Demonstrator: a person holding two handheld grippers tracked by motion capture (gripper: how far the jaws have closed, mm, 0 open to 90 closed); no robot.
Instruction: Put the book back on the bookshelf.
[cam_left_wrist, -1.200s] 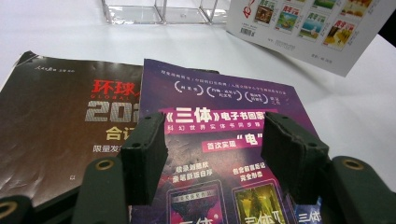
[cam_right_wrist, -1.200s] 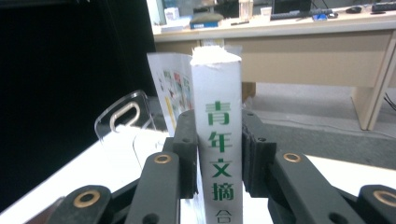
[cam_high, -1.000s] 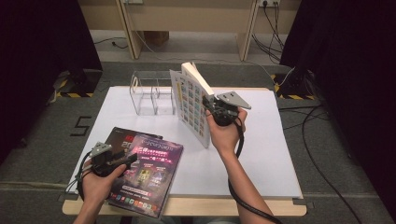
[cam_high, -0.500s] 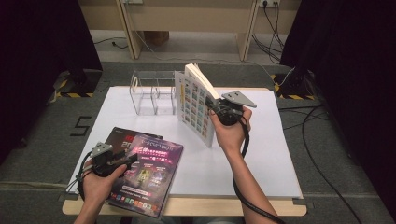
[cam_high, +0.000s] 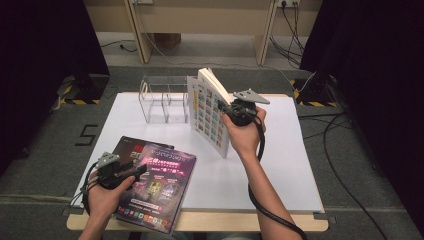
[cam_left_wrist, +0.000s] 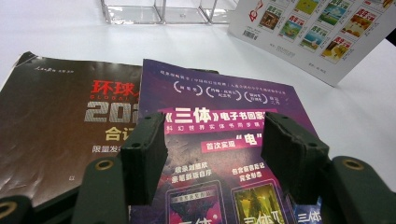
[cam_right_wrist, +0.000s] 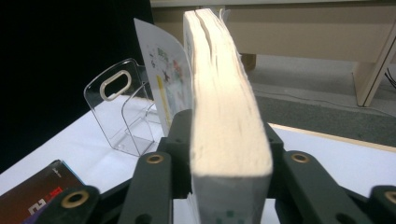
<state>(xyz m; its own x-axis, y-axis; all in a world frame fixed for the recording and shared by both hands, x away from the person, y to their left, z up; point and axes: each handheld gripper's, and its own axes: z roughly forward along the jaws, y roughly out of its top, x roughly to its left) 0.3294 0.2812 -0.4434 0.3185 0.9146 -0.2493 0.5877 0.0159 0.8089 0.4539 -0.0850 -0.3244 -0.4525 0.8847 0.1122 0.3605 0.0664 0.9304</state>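
White thick book (cam_high: 212, 112) gripped upright in right claw (cam_high: 231, 111), whose jaws have just been closing. Next: slot it into acrylic rack (cam_high: 165, 97) at 10 o'clock. Left claw (cam_high: 137, 172) open over purple magazine (cam_high: 160, 185).

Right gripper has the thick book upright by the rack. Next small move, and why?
Probably ease the thick book left toward the clear rack and line it up with a slot. The right gripper clamps its page edge, its lower corner rests on the table, and it stands just right of the rack.

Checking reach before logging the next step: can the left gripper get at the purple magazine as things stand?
Probably yes. The left gripper hovers open right over the purple magazine, which lies on top of the dark book with nothing covering it. The right gripper is busy farther off with the thick book.
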